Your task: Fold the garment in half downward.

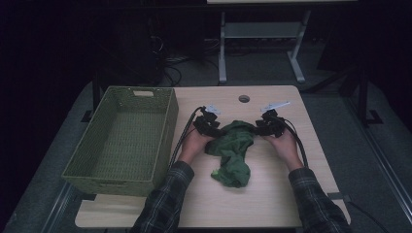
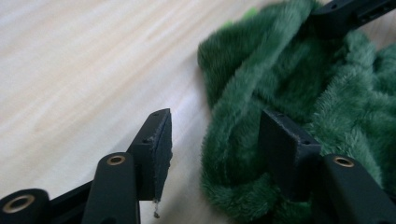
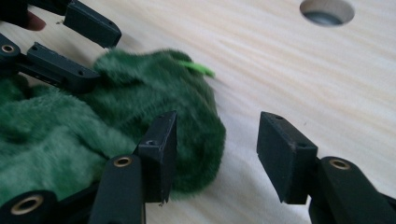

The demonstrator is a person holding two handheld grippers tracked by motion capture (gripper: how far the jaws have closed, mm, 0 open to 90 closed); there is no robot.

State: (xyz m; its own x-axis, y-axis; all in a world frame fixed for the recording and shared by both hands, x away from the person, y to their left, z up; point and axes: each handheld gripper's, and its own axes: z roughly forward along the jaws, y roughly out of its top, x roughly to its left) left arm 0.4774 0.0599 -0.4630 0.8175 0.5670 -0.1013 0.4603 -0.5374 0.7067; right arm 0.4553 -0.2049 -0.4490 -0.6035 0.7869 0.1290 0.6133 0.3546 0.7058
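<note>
Green fleece cloth [image 1: 232, 151], crumpled at mid-tabletop [image 1: 272, 204]; its far edge is hidden in the high view beneath both hands, and each gripper view cuts off its bulk. High view adds an empty green basket [image 1: 121, 141] at left. Left tongs [image 2: 212, 149] stand spread astride a fold, pads not pressing; right tongs [image 3: 217, 154] spread, cloth edge against one jaw.

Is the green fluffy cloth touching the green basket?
Apart. The high view shows bare table between the fluffy green cloth and the green basket.
</note>
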